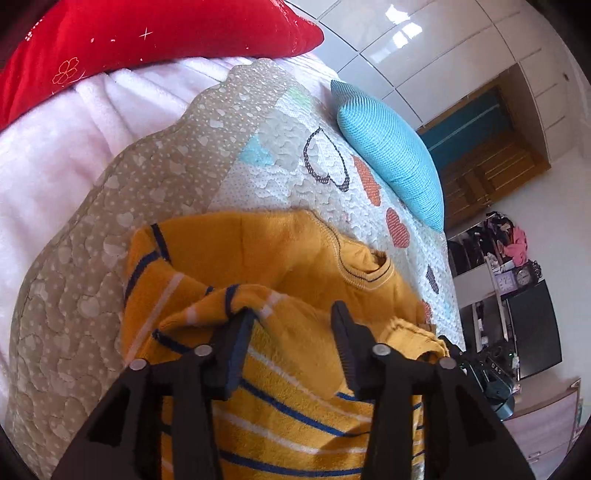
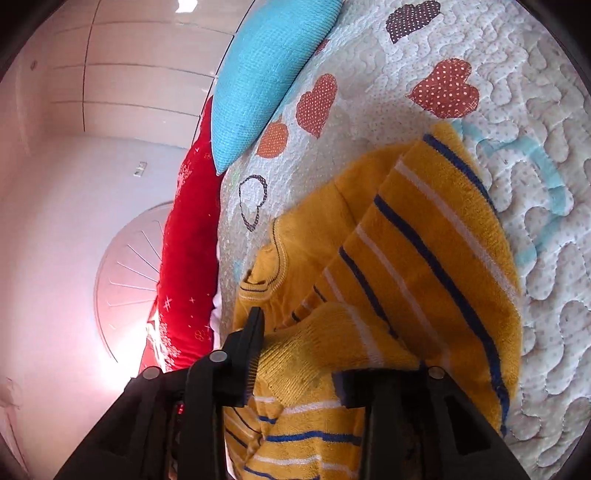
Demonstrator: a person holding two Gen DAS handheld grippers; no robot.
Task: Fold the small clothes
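A small mustard-yellow sweater (image 1: pixel 280 251) with blue and white stripes lies on the quilted bedspread (image 1: pixel 110 206), neckline to the right in the left wrist view. Its striped lower part is folded up over the body. My left gripper (image 1: pixel 291 317) is open, jaws wide apart, with striped fabric draped over the left finger (image 1: pixel 240 332). In the right wrist view the sweater (image 2: pixel 424 240) lies with a striped fold across it. My right gripper (image 2: pixel 299 350) is open just over a bunched ribbed edge of the sweater; its right fingertip is hidden under fabric.
A light blue cushion (image 1: pixel 391 147) lies on the bed beyond the sweater; it also shows in the right wrist view (image 2: pixel 266 74). A red pillow (image 1: pixel 147 33) and a pink blanket (image 1: pixel 55 147) lie at the bed's head. White wardrobes and a cluttered shelf (image 1: pixel 509 266) stand beyond the bed.
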